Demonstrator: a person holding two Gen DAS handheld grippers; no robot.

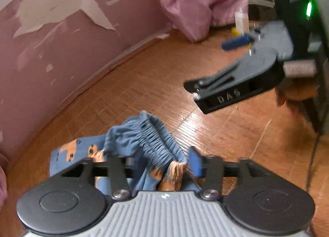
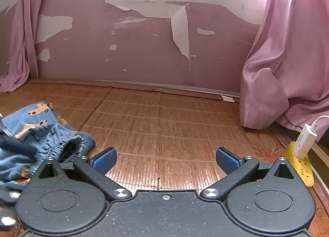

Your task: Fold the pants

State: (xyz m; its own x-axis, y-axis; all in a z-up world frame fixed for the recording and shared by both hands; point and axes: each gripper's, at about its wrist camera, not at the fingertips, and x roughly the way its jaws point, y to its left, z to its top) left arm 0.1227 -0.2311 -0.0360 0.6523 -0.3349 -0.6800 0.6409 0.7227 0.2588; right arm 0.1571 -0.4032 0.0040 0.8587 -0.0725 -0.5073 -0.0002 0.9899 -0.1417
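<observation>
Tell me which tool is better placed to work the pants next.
Left. The left tool already has the pants bunched between its fingers; the right tool is open over bare floor beside them.

We hold two black grippers, the left gripper with a grey ridged middle, the right gripper all black, both with blue fingertips and shiny silver screws.

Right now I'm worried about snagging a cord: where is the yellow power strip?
In the right wrist view, the yellow power strip lies on the floor at the far right, below the pink curtain, with a white plug in it.
</observation>
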